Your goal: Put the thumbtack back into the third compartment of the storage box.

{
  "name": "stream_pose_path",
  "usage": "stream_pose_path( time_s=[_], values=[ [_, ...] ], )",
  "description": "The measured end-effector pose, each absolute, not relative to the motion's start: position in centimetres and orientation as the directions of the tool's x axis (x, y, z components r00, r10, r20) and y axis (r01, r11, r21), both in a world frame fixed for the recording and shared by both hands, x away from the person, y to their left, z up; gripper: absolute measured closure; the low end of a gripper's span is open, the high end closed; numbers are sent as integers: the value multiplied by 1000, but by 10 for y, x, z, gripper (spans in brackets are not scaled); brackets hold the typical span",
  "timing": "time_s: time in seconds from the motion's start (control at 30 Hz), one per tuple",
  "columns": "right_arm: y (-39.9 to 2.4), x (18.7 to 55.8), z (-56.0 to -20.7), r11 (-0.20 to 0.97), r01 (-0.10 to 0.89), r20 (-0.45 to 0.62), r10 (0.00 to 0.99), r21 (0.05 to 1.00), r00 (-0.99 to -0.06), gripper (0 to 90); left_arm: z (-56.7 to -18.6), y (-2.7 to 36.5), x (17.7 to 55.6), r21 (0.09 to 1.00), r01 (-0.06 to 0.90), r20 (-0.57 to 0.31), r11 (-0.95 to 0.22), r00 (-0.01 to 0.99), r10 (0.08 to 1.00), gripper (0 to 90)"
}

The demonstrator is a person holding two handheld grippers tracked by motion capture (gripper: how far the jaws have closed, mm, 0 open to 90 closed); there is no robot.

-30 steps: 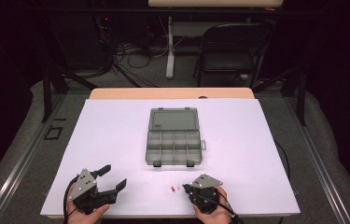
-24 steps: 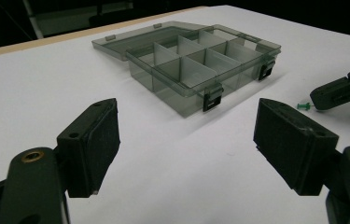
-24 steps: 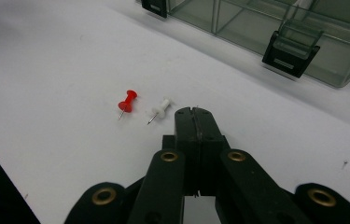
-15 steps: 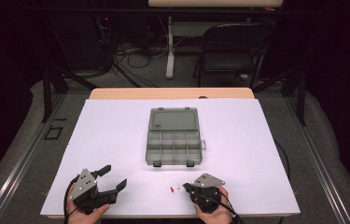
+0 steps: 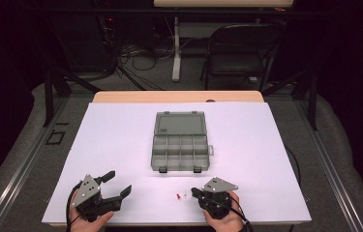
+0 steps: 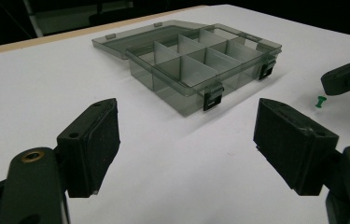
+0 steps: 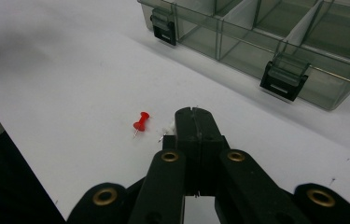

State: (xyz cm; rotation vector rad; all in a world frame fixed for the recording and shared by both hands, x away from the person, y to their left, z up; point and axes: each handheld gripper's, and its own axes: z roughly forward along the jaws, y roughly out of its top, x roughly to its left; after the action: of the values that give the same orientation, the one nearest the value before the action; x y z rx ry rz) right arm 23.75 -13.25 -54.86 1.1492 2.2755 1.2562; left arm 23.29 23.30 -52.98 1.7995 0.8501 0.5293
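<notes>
Nothing had visibly moved since the earlier high views: both hands sat at the near edge of the worktop (image 5: 121, 125), and the organiser box (image 5: 181, 141) lay open where it was.

The right gripper (image 7: 194, 116) had its fingers pressed fully together with nothing held between them. A red pushpin (image 7: 140, 122) lay just left of those fingertips, and a white pushpin (image 7: 167, 128) lay touching or nearly touching their left side; which, I could not tell. The left gripper (image 6: 186, 140) had its fingers spread wide and empty, the box well ahead of them. In its own view a green pushpin (image 6: 320, 101) lay ahead and to the right, beside the tip of the other gripper.

By my judgement the step in hand was picking up a pin to drop it into a compartment of the box, and no pin was yet gripped. The next move would call for parting the right fingers, straddling one pin and closing on its head.

Counted: one box with eight compartments and two latches, two grippers, and one pin each of red, white and green.
</notes>
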Motion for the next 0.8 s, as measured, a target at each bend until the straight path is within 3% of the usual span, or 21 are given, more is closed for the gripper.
stream_pose_path(
  time_s=[0.6, 0.63, 0.8],
  values=[
    [-138, 244, -554, 289, 523, 122, 777, 802, -618, 900, -531, 233, 234, 925, 312, -44, -215, 651, 758, 225],
    [-138, 246, -556, 282, 533, 128, 785, 798, -606, 825, -531, 233, 235, 925, 316, -48, -213, 650, 758, 225],
    [-135, 249, -559, 302, 539, 124, 777, 786, -617, 767, -531, 233, 234, 925, 315, -46, -213, 650, 758, 225]
  ],
)
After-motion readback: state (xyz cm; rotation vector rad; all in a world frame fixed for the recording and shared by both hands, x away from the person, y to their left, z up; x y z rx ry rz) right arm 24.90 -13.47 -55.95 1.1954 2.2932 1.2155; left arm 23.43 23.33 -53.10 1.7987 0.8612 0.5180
